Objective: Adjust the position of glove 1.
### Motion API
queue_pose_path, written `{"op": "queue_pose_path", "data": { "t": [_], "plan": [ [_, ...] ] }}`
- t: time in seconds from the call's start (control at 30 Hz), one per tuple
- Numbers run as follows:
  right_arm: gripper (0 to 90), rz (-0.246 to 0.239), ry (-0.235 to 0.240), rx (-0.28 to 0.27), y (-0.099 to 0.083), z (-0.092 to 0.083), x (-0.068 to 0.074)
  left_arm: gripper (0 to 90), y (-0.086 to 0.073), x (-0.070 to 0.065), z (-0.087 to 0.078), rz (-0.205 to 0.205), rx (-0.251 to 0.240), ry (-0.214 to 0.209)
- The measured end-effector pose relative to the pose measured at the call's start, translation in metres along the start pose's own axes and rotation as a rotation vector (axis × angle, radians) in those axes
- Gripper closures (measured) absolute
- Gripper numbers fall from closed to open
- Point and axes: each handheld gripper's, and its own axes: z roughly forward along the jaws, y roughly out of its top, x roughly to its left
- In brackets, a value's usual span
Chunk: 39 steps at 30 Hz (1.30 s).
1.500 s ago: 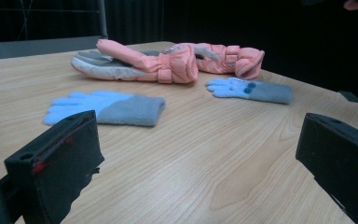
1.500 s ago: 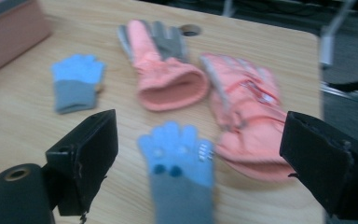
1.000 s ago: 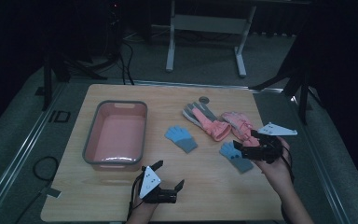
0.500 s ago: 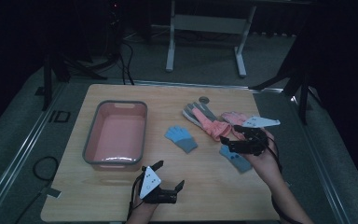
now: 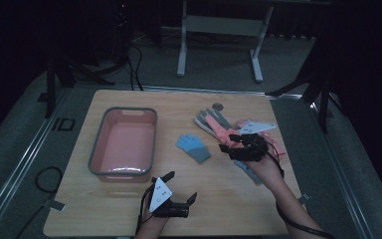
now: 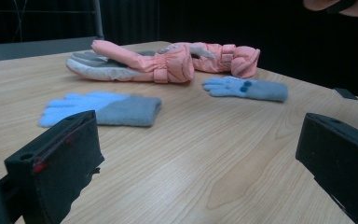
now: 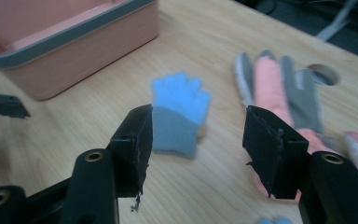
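A small blue and grey knit glove (image 5: 193,147) (image 6: 100,108) (image 7: 179,114) lies flat mid-table. Its twin (image 5: 251,173) (image 6: 244,88) lies to the right, partly under the person's right hand. A pair of pink and grey padded gloves (image 5: 219,124) (image 6: 144,63) (image 7: 279,88) lies behind them. My right gripper (image 5: 227,142) (image 7: 196,144) hovers over the right-hand gloves and points left toward the mid-table glove. Its jaws have just been closing, stand apart and hold nothing. My left gripper (image 5: 183,185) (image 6: 196,154) rests at the front edge, open and empty.
A pink basin with a grey rim (image 5: 94,154) (image 7: 74,42) stands at the left of the wooden table, nothing in it. A round hole (image 5: 217,105) sits in the tabletop at the back. Bare wood lies between the basin and the gloves.
My right gripper has moved left from the table's right side to above the pink gloves, and its jaws have narrowed. The left gripper has kept still.
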Motion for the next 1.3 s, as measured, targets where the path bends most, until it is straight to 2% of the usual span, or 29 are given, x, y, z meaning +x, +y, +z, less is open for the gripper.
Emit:
{"op": "queue_pose_path", "data": {
  "t": [0.17, 0.47, 0.8, 1.03, 1.3],
  "plan": [
    [50.3, -0.047, 0.029, 0.03, 0.003, 0.018, 0.003, 0.1, 0.0, 0.0, 0.0, 0.001, 0.001, -0.004],
    [57.3, -0.03, 0.086, 0.067, 0.01, 0.057, 0.004, 0.1, 0.0, 0.0, 0.0, 0.0, 0.001, -0.008],
    [62.3, -0.063, 0.105, 0.102, 0.012, 0.096, 0.01, 0.1, 0.0, 0.0, 0.0, -0.002, -0.001, -0.009],
    [67.5, -0.047, 0.111, 0.137, 0.008, 0.121, 0.004, 0.1, 0.0, 0.0, 0.0, -0.003, -0.004, -0.008],
    [65.2, -0.055, 0.106, 0.173, 0.006, 0.143, -0.001, 0.0, 0.0, 0.0, 0.0, -0.001, -0.003, -0.011]
  ]
}}
